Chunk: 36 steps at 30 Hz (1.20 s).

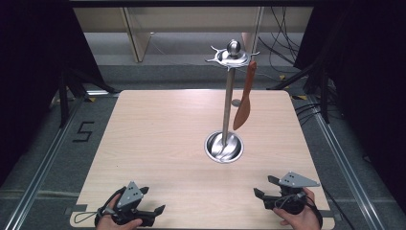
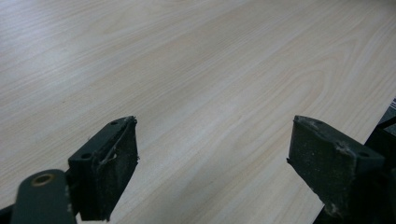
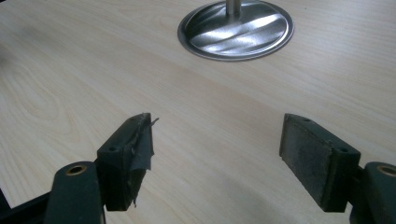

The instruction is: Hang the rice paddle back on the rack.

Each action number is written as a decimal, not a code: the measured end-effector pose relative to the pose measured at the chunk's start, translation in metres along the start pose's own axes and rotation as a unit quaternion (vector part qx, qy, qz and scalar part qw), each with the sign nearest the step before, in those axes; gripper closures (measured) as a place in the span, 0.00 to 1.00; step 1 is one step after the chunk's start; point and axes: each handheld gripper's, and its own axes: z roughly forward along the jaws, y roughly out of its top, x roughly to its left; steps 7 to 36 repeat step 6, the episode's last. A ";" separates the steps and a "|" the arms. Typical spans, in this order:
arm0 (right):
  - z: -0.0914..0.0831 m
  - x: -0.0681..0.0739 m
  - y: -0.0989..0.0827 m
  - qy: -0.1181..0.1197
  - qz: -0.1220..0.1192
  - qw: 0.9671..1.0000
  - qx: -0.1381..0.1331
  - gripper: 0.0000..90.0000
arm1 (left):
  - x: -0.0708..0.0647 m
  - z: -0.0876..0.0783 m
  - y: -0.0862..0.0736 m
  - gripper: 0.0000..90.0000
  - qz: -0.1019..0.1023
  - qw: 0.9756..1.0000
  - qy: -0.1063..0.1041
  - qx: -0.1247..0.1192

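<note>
We hold the left claw [image 1: 152,212] low over the near-left corner of the pale wooden worktop [image 1: 158,129], its jaws spread wide apart with nothing between them; in the left gripper view the left claw [image 2: 212,158] frames only bare wood grain. Our right claw [image 1: 261,187] rests near the near-right edge, its jaws also standing wide apart and empty. In the right gripper view the right claw [image 3: 217,149] points toward the round, shiny steel base [image 3: 236,29] of the tall metal utensil stand [image 1: 229,103], which rises right of the worktop's middle, well apart from both claws. From a hook on the stand's top ring hangs an orange-brown spatula [image 1: 244,103], blade down, clear of the worktop and just beside the pole.
</note>
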 end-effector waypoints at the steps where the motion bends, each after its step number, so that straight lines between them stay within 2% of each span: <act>1: 0.000 0.003 -0.001 -0.003 0.017 1.000 0.000 0.30 | 0.000 0.000 0.000 0.17 0.001 1.000 0.000 0.000; 2: 0.000 0.004 -0.001 -0.003 0.019 1.000 0.000 0.30 | 0.000 0.000 0.000 0.17 0.001 1.000 0.000 0.002; 3: 0.000 0.002 -0.001 -0.006 0.006 1.000 -0.002 0.30 | 0.000 0.000 0.000 0.17 0.005 1.000 0.002 0.004; 4: 0.000 0.001 -0.001 -0.007 0.002 1.000 -0.002 0.30 | -0.001 0.001 0.000 0.17 -0.006 1.000 -0.002 -0.005; 5: 0.000 0.003 -0.002 -0.001 0.017 1.000 -0.001 0.30 | 0.000 0.000 0.000 0.17 0.003 1.000 0.001 0.001; 6: 0.000 0.003 -0.002 -0.001 0.015 1.000 -0.002 0.30 | 0.000 0.001 0.000 0.17 -0.001 1.000 0.002 -0.004; 36: 0.000 0.003 -0.002 -0.001 0.015 1.000 -0.002 0.30 | 0.000 0.001 0.000 0.17 -0.001 1.000 0.002 -0.004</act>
